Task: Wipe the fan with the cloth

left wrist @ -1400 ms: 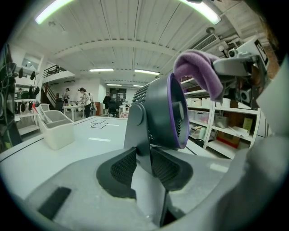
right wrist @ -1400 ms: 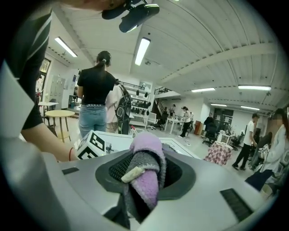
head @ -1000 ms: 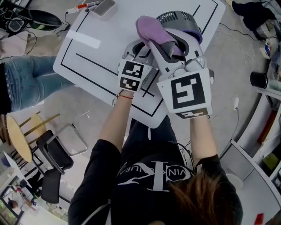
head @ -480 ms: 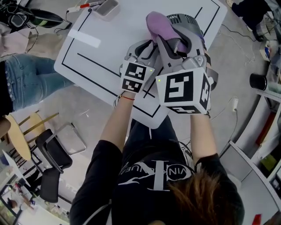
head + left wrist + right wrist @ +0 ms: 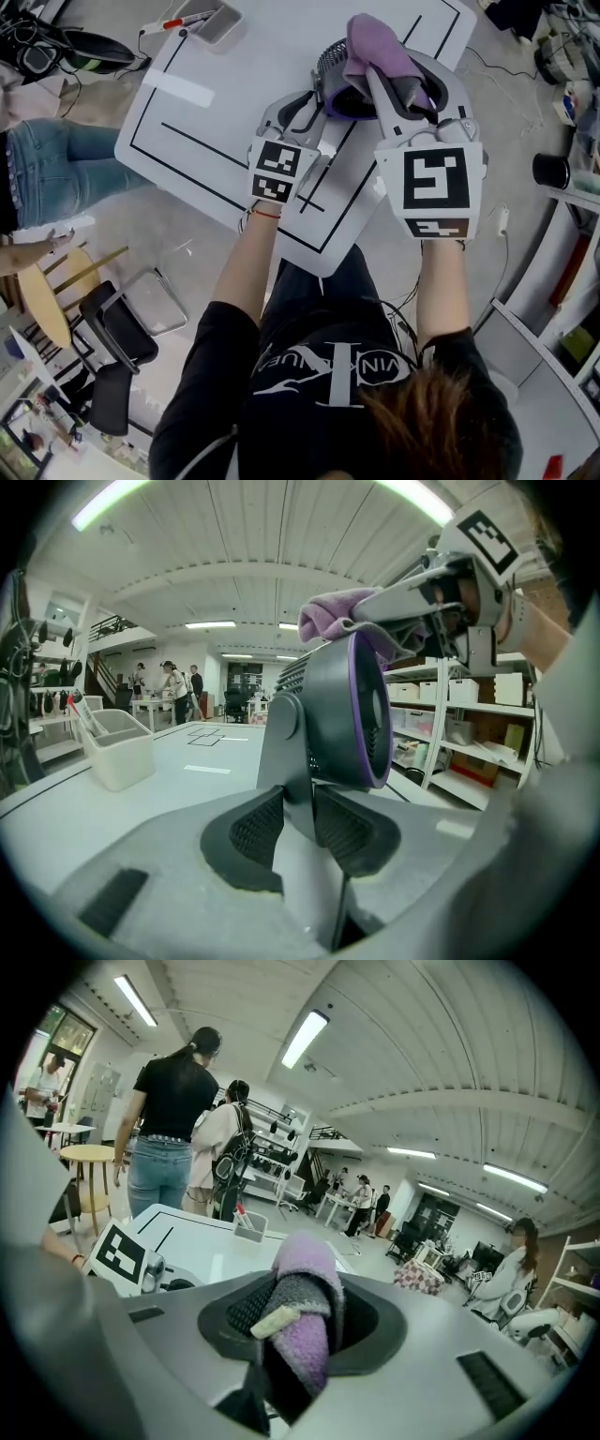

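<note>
The left hand-held gripper (image 5: pixel 298 822) is clamped on the grey upright stand (image 5: pixel 286 761) of the fan (image 5: pixel 342 705), steadying it on the white desk (image 5: pixel 216 103). The right hand-held gripper (image 5: pixel 298 1330) pinches a folded purple cloth (image 5: pixel 309 1269) between its jaws and lays it on top of the fan's round housing. The wiping is judged to be under way: the cloth bears on the upper rim only, the rest of the housing and the stand appear left to cover, and no view shows how clean any surface is.
</note>
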### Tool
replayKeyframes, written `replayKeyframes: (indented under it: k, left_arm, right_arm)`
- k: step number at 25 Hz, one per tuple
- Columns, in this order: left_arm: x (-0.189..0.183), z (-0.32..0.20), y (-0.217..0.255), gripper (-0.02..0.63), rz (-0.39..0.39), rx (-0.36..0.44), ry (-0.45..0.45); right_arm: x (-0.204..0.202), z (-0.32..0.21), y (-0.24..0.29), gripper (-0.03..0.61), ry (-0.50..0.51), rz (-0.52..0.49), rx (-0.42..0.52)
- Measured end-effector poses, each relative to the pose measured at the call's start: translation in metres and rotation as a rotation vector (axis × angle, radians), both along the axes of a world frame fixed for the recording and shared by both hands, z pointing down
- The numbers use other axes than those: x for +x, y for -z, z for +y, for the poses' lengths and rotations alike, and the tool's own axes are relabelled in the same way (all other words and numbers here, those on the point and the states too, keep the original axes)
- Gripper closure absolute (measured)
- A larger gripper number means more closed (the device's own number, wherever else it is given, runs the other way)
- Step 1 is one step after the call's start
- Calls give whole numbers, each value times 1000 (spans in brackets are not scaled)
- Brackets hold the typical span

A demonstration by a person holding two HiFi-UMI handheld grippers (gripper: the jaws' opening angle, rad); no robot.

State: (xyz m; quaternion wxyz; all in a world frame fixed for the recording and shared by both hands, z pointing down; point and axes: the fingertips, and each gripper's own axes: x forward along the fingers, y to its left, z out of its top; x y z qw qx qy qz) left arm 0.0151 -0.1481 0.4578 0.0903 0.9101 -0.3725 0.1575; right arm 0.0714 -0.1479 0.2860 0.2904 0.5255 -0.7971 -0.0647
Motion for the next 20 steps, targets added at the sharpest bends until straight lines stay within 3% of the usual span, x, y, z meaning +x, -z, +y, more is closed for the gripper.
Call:
replayKeyframes:
  k: [9,15,20]
  left_arm:
    - [0,-4,-5,511,0,-12,8]
    - [0,-4,0,511,2,-6,12]
    - [-5,-3,0,511,7,-5,15]
  right_arm:
    - [63,-7,-14,449,-138,-109,-15]
    - [105,3,-59,451,-230,-146,-119]
    - [109,16,-91,454,-256,-324,-154]
